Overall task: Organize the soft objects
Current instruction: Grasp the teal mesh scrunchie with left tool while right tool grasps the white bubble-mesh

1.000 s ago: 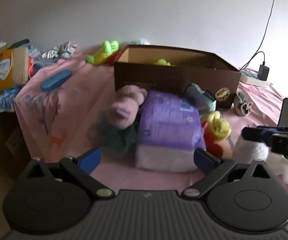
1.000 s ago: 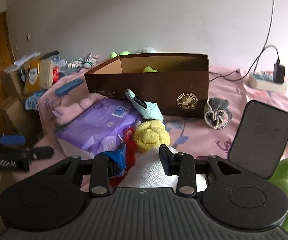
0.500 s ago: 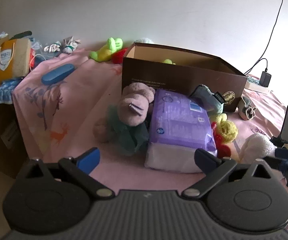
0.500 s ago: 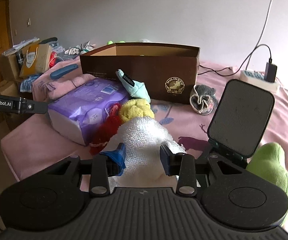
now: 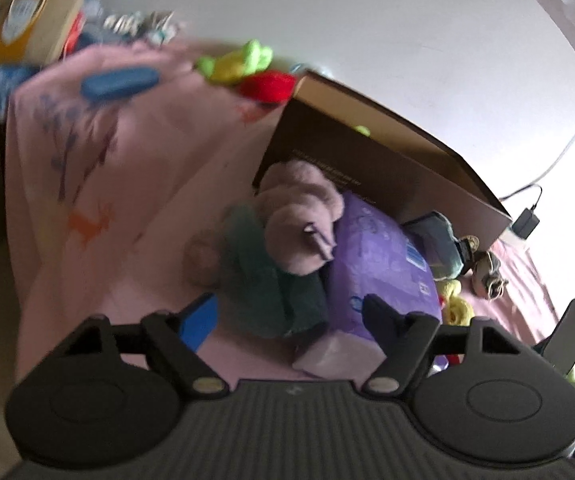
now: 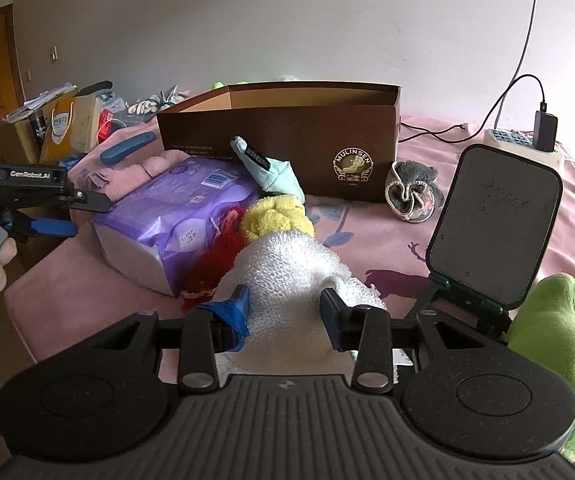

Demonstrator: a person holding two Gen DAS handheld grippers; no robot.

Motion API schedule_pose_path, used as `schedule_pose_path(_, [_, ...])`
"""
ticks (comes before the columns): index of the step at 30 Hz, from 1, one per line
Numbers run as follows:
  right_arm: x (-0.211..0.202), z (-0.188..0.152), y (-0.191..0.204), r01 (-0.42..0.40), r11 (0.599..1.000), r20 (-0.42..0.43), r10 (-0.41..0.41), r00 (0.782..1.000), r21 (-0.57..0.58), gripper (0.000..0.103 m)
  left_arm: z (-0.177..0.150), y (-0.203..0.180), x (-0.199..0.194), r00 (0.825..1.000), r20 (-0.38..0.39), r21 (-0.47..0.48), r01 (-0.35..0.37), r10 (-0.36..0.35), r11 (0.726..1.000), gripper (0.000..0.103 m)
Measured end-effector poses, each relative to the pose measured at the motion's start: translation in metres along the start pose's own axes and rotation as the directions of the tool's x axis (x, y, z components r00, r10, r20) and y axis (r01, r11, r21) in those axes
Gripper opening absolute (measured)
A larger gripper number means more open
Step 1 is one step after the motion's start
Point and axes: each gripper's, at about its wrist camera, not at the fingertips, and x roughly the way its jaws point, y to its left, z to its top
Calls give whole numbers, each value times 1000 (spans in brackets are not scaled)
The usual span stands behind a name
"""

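My left gripper (image 5: 291, 320) tilts over a pink plush toy (image 5: 299, 216) with a dark green cloth body (image 5: 263, 280), which leans on a purple tissue pack (image 5: 379, 256). Its jaws are closing, with the green cloth and the pack's corner between them, and the pads stand apart from both. My right gripper (image 6: 283, 310) is shut on a white fluffy toy (image 6: 287, 264), and its jaws are easing open. The open brown shoebox (image 6: 287, 152) stands behind. The left gripper (image 6: 83, 216) also shows at the left edge of the right wrist view.
A yellow plush (image 6: 275, 216), red yarn toy (image 6: 215, 256), teal pouch (image 6: 275, 172) and grey pouch (image 6: 411, 192) lie before the box. A black phone stand (image 6: 495, 232), green plush (image 6: 551, 352) and power strip (image 6: 527, 144) are on the right. A blue case (image 5: 119, 80) lies on the pink sheet.
My left gripper has rolled and moved closer to the pink plush, and its jaws have narrowed. The right gripper has lifted slightly with the white toy between its pads.
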Motion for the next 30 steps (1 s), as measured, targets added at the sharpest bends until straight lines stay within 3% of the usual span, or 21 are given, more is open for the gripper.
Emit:
schedule_pose_path(12, [1, 0, -1, -1, 1000, 1, 1, 1000, 0, 24, 9, 4, 22, 1000, -5, -43, -24, 23, 999, 77])
schedule_pose_path(18, [1, 0, -1, -1, 1000, -1, 1, 1000, -4, 25, 10, -2, 26, 1000, -9, -23, 7, -8, 1000, 57])
schedule_pose_path(23, [1, 1, -2, -1, 1000, -2, 1, 1000, -3, 25, 8, -1, 20, 1000, 15, -30, 22, -22, 999, 29])
schedule_pose_path(27, [2, 0, -2, -1, 1000, -2, 1, 1000, -6, 25, 4, 3, 12, 999, 26, -30, 31, -30, 999, 23])
schedule_pose_path(28, [2, 0, -1, -1, 1000, -2, 1, 1000, -6, 25, 3, 3, 10, 999, 29, -25, 32, -32, 999, 19])
schedule_pose_path(30, [2, 0, -1, -1, 1000, -2, 1, 1000, -7, 25, 0, 0, 4, 999, 41, -1, 13, -13, 1000, 0])
